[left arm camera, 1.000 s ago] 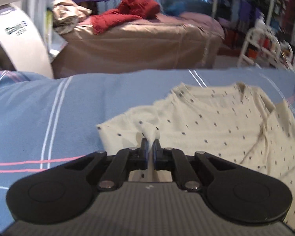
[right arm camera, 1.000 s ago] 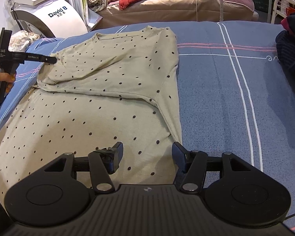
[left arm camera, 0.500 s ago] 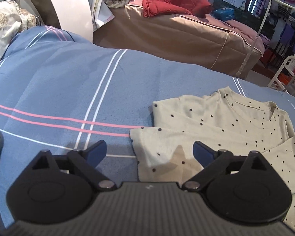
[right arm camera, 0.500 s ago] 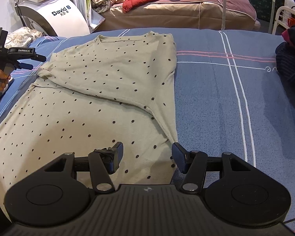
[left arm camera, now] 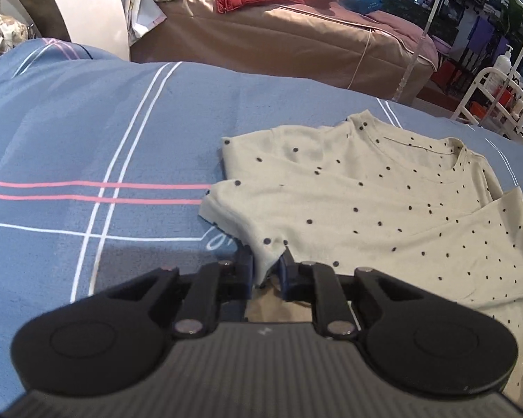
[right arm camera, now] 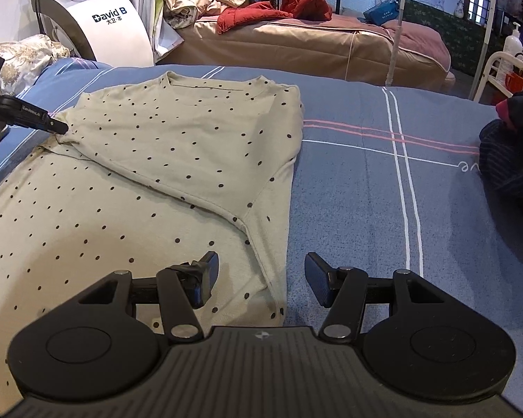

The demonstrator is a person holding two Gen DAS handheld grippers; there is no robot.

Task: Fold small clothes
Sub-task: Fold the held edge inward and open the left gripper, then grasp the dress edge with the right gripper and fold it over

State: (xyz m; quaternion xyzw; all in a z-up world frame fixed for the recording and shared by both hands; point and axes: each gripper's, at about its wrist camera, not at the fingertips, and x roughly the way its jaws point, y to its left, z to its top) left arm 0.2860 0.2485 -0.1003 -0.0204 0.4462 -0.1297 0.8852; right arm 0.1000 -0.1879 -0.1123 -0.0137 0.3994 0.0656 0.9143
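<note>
The left tool [left arm camera: 265, 267] pinches the dotted shirt's [right arm camera: 177, 146] sleeve edge, low in the frame, likely to fold it inward on the bed [right arm camera: 383, 191]; the right tool [right arm camera: 260, 275] waits with jaws apart

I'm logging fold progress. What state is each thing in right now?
Dotted shirt: lying on the bedspread, right sleeve folded across the chest.
Left tool: shut on the shirt's left sleeve.
Right tool: open, holding nothing, over the shirt's right edge.
</note>
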